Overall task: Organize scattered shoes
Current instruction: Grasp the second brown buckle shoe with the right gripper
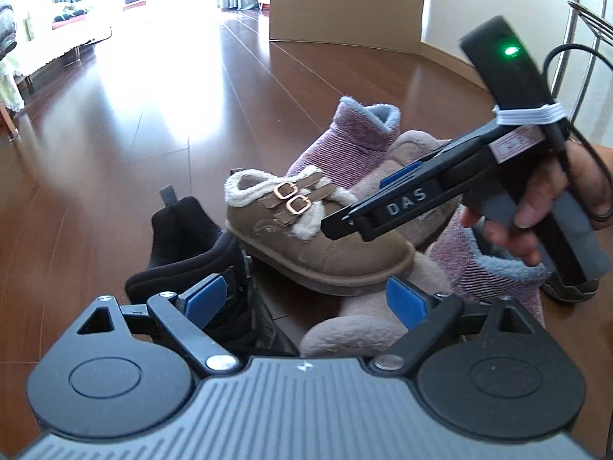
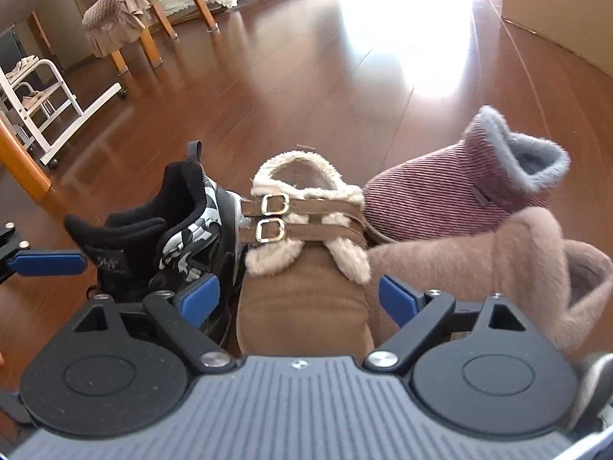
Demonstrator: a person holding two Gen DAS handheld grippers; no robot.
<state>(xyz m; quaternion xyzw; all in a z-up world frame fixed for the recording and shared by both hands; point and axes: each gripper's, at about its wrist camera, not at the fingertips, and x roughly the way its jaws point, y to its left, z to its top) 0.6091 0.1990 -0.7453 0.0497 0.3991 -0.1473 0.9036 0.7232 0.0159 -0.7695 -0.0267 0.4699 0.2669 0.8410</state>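
Note:
A pile of shoes lies on the wooden floor. A brown fleece-lined shoe (image 1: 325, 249) (image 2: 306, 207) with two buckled straps rests on top of a pink fuzzy slipper (image 1: 345, 337) (image 2: 479, 260). A black sneaker (image 1: 184, 237) (image 2: 184, 222) lies to its left, and two purple striped boots (image 1: 345, 142) (image 2: 452, 195) behind and to its right. My right gripper (image 2: 299, 297) (image 1: 360, 205) is open, with the brown shoe's toe between its blue pads. My left gripper (image 1: 304, 301) is open just before the pile, holding nothing.
A hand (image 1: 536, 207) holds the right gripper. A large cardboard box (image 1: 345, 0) stands at the back. A wooden chair (image 2: 134, 11) and a white wheeled rack (image 2: 57, 88) stand to the left. A metal chair frame (image 1: 590, 38) is at the right.

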